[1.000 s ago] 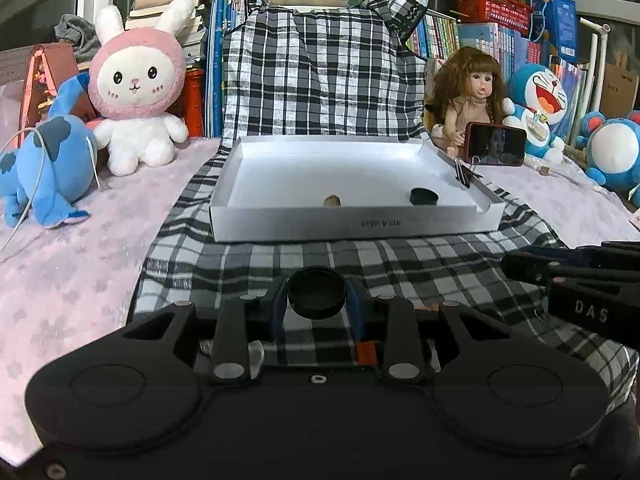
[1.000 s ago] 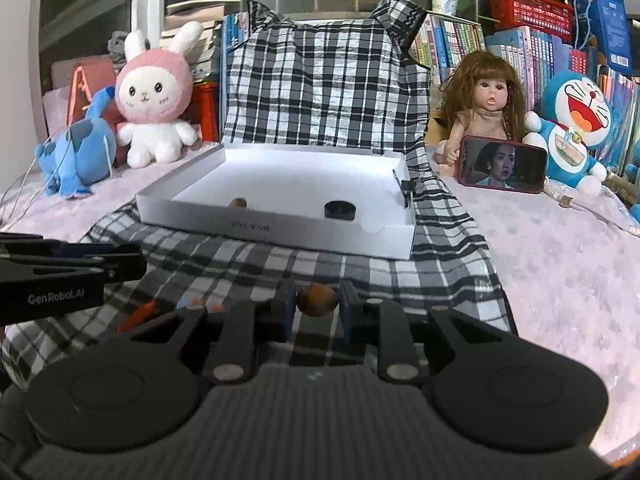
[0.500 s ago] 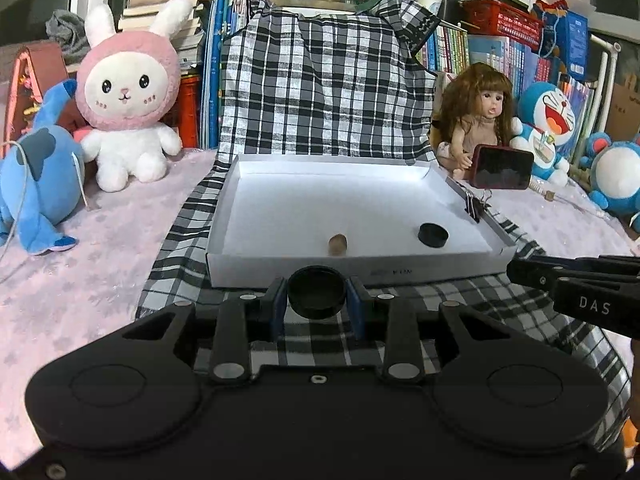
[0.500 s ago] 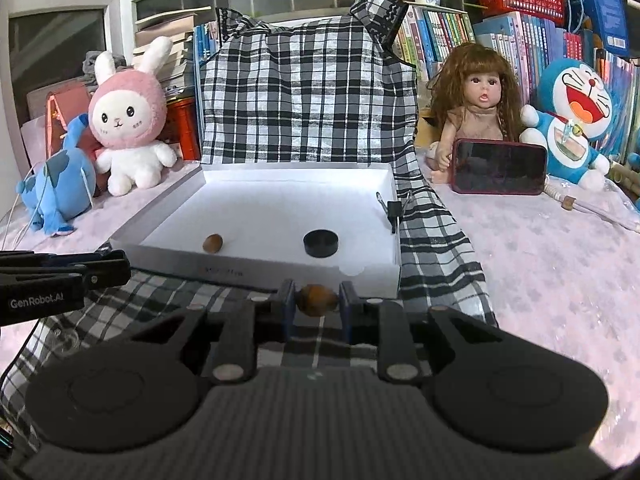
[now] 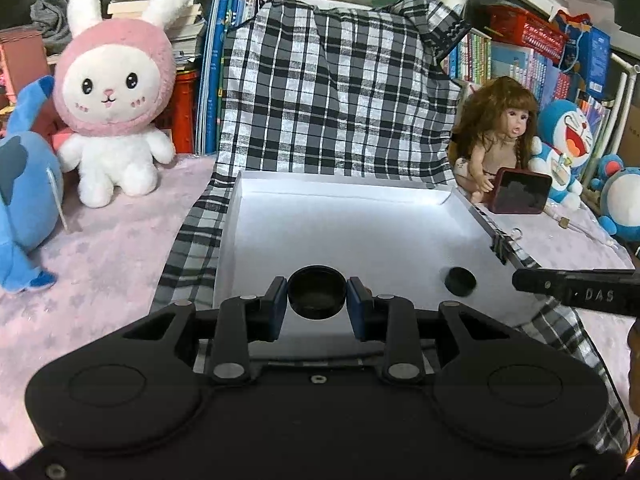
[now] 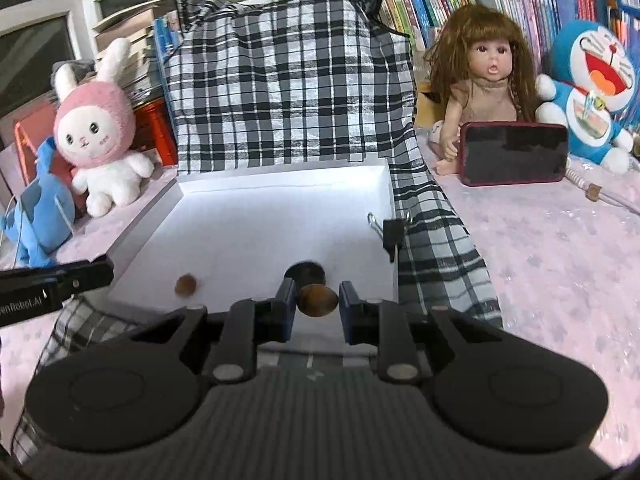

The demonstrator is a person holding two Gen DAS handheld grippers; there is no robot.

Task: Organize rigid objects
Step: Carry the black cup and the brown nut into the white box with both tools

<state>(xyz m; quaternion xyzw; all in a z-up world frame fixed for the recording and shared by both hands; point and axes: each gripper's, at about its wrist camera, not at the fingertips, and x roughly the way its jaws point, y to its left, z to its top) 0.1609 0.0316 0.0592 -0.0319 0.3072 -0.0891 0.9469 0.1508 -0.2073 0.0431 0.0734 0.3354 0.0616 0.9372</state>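
A: What is changed since a second ago?

B: Both loads are now carried over the white box [image 5: 460, 196], no longer the cloth: black cap [image 5: 317, 291] clamped in the left gripper [image 5: 317, 300], brown nut [image 6: 317, 300] in the right gripper [image 6: 317, 304]. Release is judged next.

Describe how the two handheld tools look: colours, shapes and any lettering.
Both are matt black plastic. The left tool has a wide body with two round discs, silver screws, linked finger bars and blue pads; its side reads "GenRobot.AI". The right tool looks the same, with a ribbed grey body; its side reads "DAS".
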